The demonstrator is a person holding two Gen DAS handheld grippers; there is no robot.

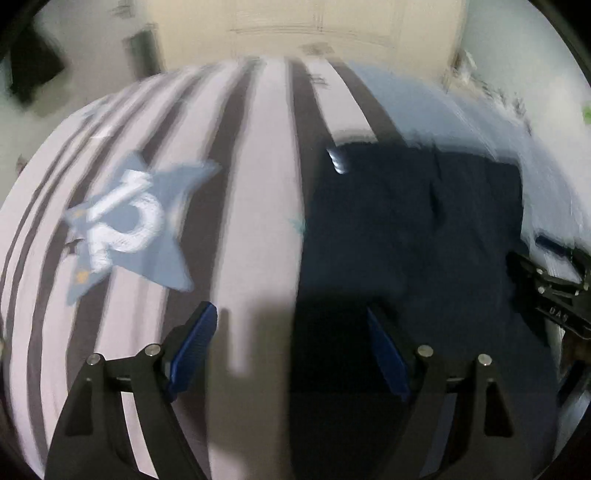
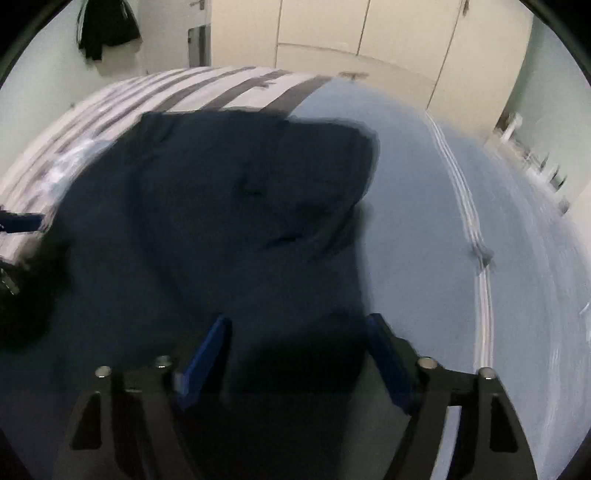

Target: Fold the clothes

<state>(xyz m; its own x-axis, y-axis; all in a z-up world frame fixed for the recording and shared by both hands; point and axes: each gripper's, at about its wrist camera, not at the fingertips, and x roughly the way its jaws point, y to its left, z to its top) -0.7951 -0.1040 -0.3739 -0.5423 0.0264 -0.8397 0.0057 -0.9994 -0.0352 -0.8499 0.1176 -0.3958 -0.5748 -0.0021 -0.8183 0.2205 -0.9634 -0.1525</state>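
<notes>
Dark navy garment (image 2: 229, 206), spread flat on the bed (image 1: 258, 184), directly ahead of and beneath the right gripper (image 2: 297, 354); ahead and to the right of the left gripper (image 1: 291, 350), its near left edge running between that gripper's blue pads. Right gripper: jaws parted wide above the cloth, nothing pinched. Left gripper: jaws wide too, straddling the garment's edge, pads clear of the fabric as far as the blur allows. Beyond the garment, left of the left gripper, grey-and-white striped bedding with a pale blue star patch (image 1: 136, 225). Right of the right gripper, plain light blue cover (image 2: 417, 221) crossed by a white piped seam. Farther off, cream wardrobe doors (image 2: 369, 33) and dark clothes hanging on the wall (image 2: 107, 26).
</notes>
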